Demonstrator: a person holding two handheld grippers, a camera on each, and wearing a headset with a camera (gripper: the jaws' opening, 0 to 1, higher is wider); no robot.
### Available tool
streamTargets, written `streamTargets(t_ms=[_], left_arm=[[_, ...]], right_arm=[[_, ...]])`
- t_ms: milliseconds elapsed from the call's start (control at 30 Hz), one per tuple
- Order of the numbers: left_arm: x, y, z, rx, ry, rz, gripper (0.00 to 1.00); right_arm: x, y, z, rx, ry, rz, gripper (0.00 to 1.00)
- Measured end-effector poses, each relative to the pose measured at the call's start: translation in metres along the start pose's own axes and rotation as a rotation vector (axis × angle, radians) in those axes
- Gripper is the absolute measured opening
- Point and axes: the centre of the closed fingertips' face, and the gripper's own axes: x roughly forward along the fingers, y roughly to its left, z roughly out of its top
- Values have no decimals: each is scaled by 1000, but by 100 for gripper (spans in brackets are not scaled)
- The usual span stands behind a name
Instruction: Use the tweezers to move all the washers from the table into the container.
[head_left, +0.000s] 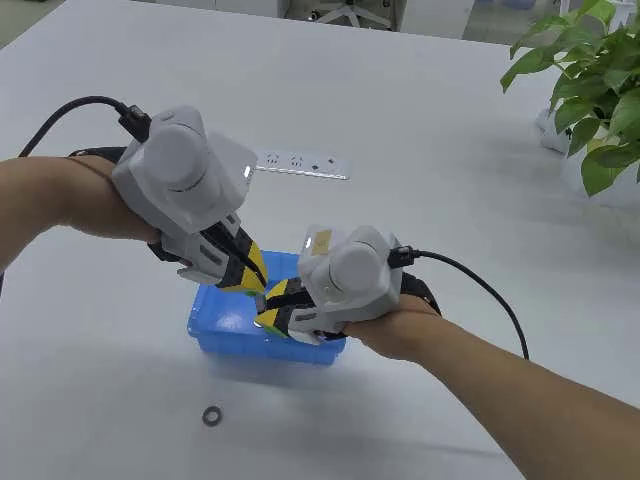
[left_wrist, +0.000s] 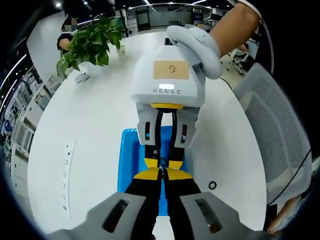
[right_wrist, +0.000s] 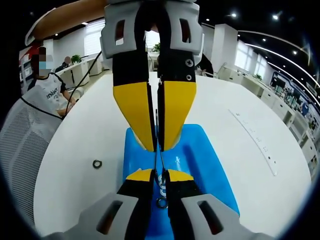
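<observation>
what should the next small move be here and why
Probably ease the grip so the tweezers drop the washer at their tip: left gripper and right gripper meet over the container, with that washer above its blue floor. A second washer lies on the table.

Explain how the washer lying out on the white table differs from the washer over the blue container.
The table washer lies flat on the bare white table, outside the blue container; the other washer is over the container's blue inside. Nothing touches the table washer; the other washer sits at the tip of the tweezers, between the jaws of the right hand-held gripper. Both are small dark rings.
</observation>
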Motion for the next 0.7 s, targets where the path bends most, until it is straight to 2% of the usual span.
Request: streamTargets(t_ms=[233,700], left_arm=[[-1,0,0,3,2,2,6],[-11,-7,10,17,3,5,6]], right_arm=[[0,1,0,-7,3,3,11],[-10,7,10,-18,-9,-10,11]])
